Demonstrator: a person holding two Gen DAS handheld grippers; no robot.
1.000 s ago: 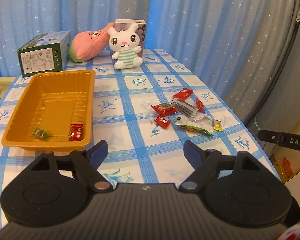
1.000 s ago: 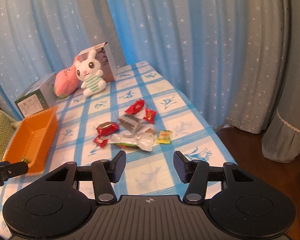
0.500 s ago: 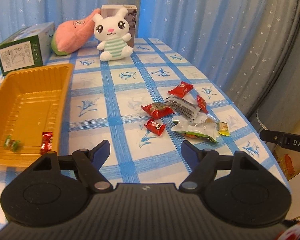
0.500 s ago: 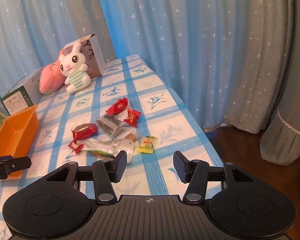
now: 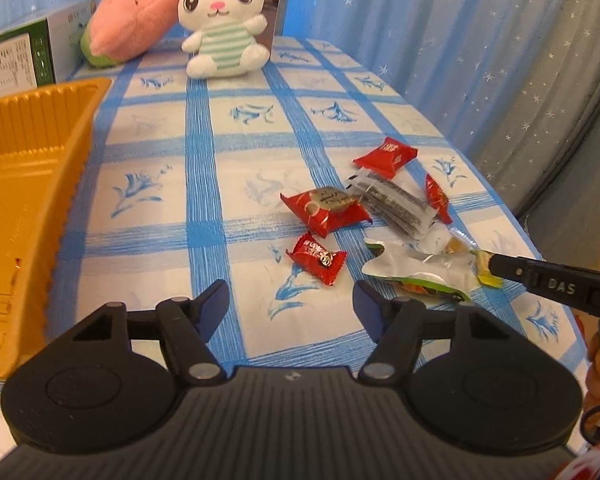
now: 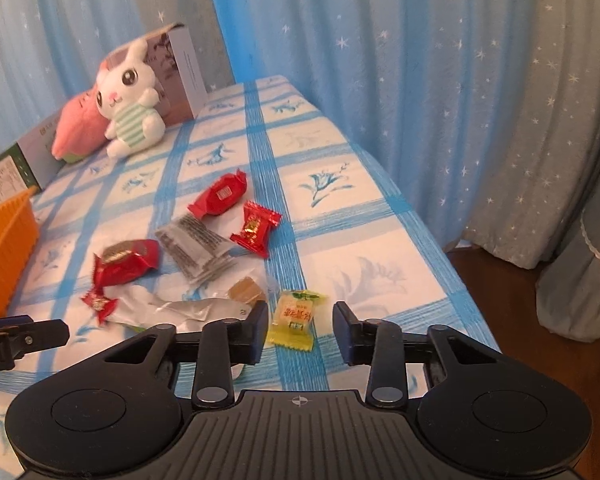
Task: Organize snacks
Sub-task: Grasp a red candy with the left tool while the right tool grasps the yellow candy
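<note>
Several snacks lie in a loose heap on the blue-checked tablecloth. My left gripper (image 5: 291, 303) is closing just short of a small red candy (image 5: 317, 259), with nothing between its fingers. My right gripper (image 6: 300, 325) is closing around a yellow candy (image 6: 295, 314) that lies between its fingertips, the pads still apart from it. Further off lie a red packet (image 6: 125, 261), a grey seaweed pack (image 6: 194, 244), a silver pouch (image 5: 420, 268), another red candy (image 6: 255, 229) and a red sweet (image 6: 219, 196). The orange tray (image 5: 24, 208) sits at the left.
A white plush rabbit (image 5: 220, 28), a pink plush (image 5: 134, 24), a green-white box (image 5: 16, 58) and a standing box (image 6: 180, 76) line the table's far end. Blue star curtains hang behind. The table's right edge (image 6: 432, 240) drops to a wooden floor.
Both grippers have moved forward and down toward the snack heap, and their jaws have narrowed. The yellow candy now lies between the right fingertips. The tray has slid off to the left of the left view.
</note>
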